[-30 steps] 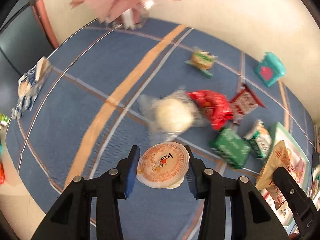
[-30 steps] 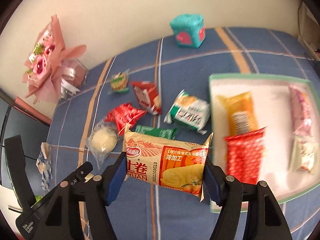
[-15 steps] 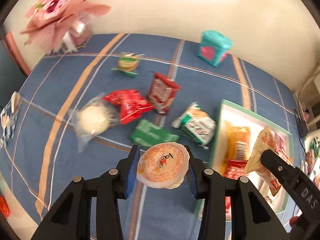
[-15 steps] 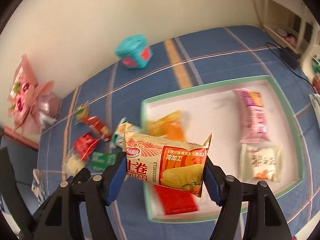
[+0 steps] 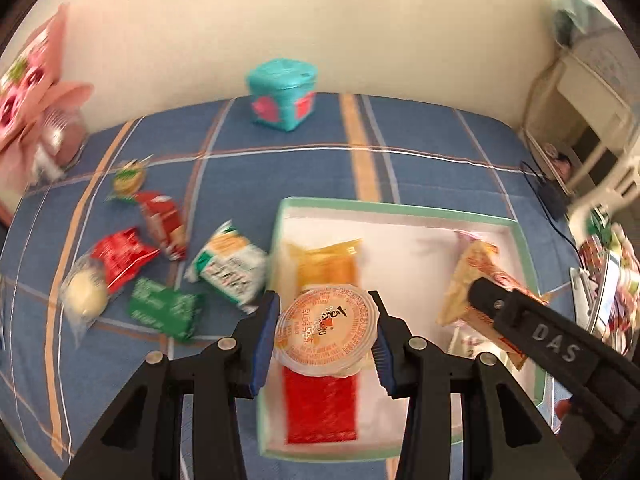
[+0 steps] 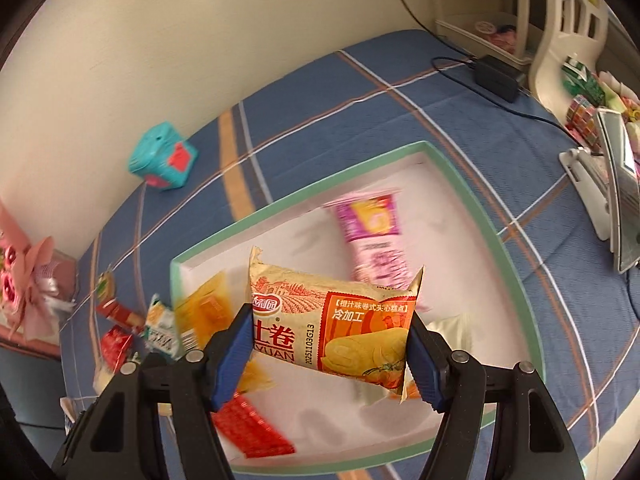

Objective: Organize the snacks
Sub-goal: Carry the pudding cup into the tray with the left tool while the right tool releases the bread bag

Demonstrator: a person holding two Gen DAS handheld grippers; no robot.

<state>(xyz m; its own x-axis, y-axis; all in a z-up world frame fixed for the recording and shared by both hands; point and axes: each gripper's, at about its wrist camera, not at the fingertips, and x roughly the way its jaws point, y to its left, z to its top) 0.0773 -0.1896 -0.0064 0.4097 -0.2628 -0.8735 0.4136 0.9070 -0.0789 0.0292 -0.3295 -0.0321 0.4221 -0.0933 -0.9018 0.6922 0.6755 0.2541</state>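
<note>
My left gripper (image 5: 325,338) is shut on a round jelly cup (image 5: 326,330) with an orange lid, held above the near left part of a white tray with a green rim (image 5: 396,210). My right gripper (image 6: 331,348) is shut on a yellow cake-roll packet (image 6: 336,326), held above the same tray (image 6: 304,196); the packet (image 5: 476,276) also shows at the right of the left wrist view. In the tray lie an orange packet (image 5: 328,266), a red packet (image 5: 320,410), a pink packet (image 6: 370,236) and a pale packet (image 6: 450,330).
Several loose snacks lie on the blue plaid cloth left of the tray: a green packet (image 5: 164,310), a white-green packet (image 5: 230,266), red packets (image 5: 120,256), a round bun (image 5: 84,300). A teal box (image 5: 282,94) stands by the wall. A pink bouquet (image 5: 32,92) is far left. A charger and cable (image 6: 496,76) lie right.
Both grippers have swung right with their snacks, from over the loose snacks to above the tray. The tray now fills the middle of both views.
</note>
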